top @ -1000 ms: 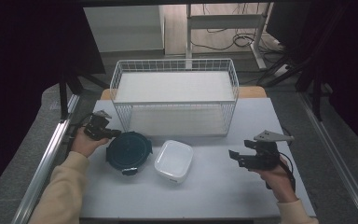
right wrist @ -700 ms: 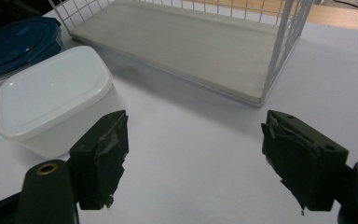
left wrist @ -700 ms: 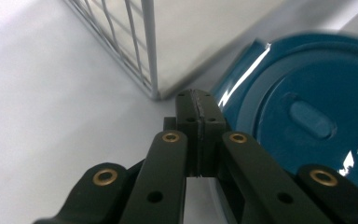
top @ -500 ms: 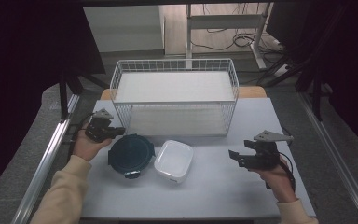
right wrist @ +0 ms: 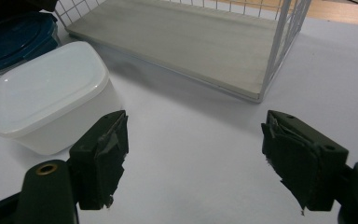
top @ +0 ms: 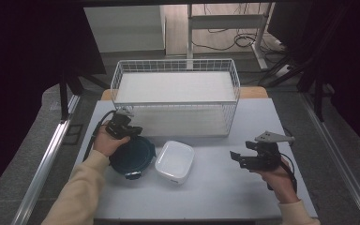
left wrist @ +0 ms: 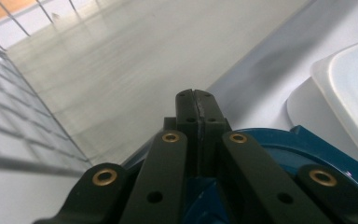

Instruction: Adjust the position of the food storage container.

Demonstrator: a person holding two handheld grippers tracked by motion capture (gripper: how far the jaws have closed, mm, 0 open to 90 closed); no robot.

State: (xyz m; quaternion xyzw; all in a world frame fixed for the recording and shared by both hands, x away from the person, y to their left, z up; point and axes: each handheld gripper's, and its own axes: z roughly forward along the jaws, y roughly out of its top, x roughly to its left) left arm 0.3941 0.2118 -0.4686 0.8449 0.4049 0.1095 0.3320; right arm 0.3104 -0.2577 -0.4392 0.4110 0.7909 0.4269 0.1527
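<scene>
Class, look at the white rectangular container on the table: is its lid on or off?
On. The white container sits upright with its lid seated flat across the rim.

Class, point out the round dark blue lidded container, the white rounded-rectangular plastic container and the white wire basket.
Round dark blue lidded container (top: 136, 154), high view, on its lid.
White rounded-rectangular plastic container (top: 175, 161), high view, on the middle of its lid.
White wire basket (top: 176, 104), high view, on its front top rim.

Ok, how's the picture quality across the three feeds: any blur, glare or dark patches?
High view: table evenly lit, surroundings fall into deep shadow. Left gripper view: the shut left gripper is sharp, the wire basket behind is soft and blurred. Right gripper view: white lidded container crisp with mild sheen, jaws slightly soft.
</scene>
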